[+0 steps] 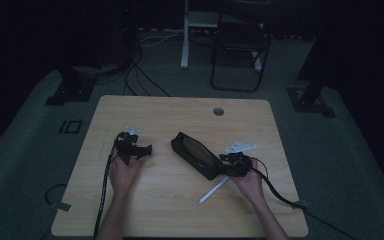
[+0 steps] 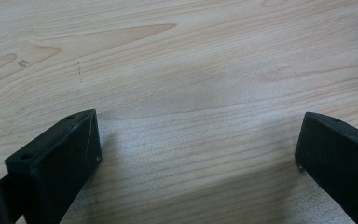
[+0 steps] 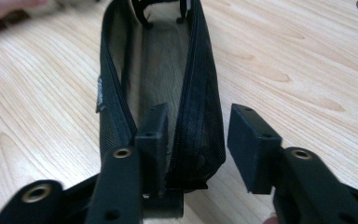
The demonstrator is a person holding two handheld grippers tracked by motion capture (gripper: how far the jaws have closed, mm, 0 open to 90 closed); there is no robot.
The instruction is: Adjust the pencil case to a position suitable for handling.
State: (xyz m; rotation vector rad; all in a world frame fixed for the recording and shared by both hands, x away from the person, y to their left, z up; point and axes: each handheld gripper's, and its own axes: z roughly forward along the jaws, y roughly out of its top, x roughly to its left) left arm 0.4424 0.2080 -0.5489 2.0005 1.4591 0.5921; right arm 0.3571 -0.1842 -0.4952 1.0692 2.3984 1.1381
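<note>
Nearest the front edge of the tabletop (image 1: 180, 220) I see both forearms coming in, with a white pen (image 1: 213, 190) lying slantwise on the wood right of centre, just beside the right hand (image 1: 250, 182). The right gripper (image 1: 234, 162) sits at the near end of a black mesh pencil case (image 1: 196, 155), which lies diagonally across the middle of the tabletop with its zip open. In the right gripper view the jaws stand apart and straddle one side wall of the case (image 3: 200, 116): one jaw is inside the opening, the other outside it with a gap to the mesh, so nothing is pinched. The left gripper (image 1: 136, 150) is over the left half of the tabletop, well apart from the case; in the left gripper view its jaws are spread wide over bare wood (image 2: 191, 93). Farther off, a round cable hole (image 1: 218, 111) sits near the back edge. Beyond the table, a dark chair (image 1: 240, 50) stands on the floor.
</note>
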